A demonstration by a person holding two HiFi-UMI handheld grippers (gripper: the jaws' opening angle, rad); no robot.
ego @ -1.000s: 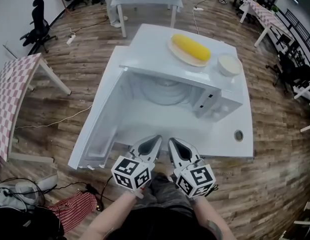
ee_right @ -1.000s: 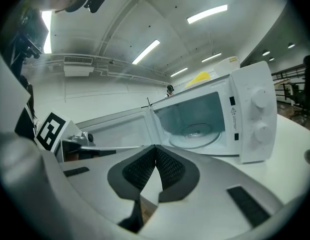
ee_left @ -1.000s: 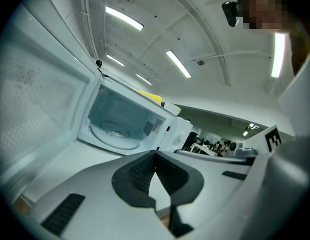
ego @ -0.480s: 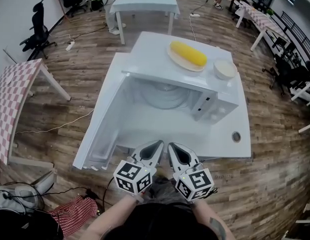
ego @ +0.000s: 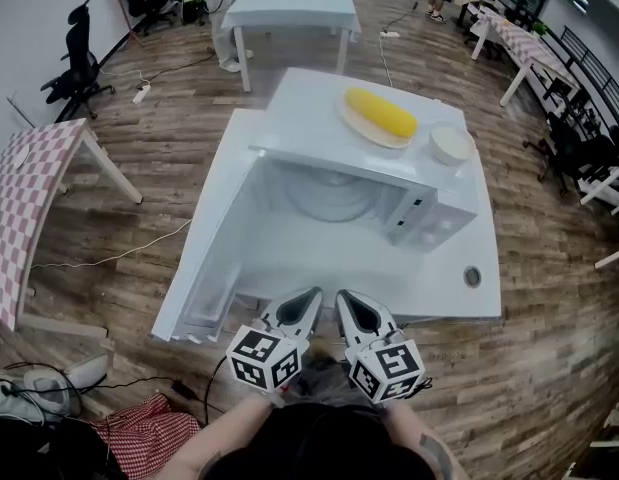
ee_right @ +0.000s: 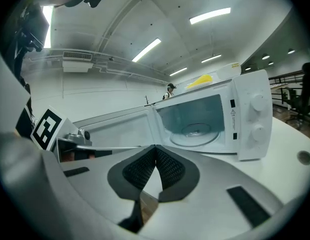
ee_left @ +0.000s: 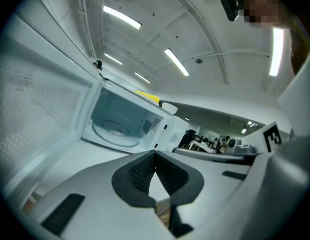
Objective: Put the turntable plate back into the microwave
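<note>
Left tongs [ego: 305,300] and right tongs [ego: 350,301] clenched, nothing held. Turntable plate [ego: 329,196] seen inside microwave [ego: 429,218]; if left off-centre, wobble is risked.

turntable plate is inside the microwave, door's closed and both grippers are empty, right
Not quite: the microwave door is open, swung out to the left, as the head view shows. The turntable plate does lie inside, and the left gripper and right gripper are empty.

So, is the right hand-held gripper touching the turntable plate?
Apart. The right gripper view shows the right hand-held gripper shut on nothing, with bare table between it and the turntable plate lying inside the microwave.
</note>
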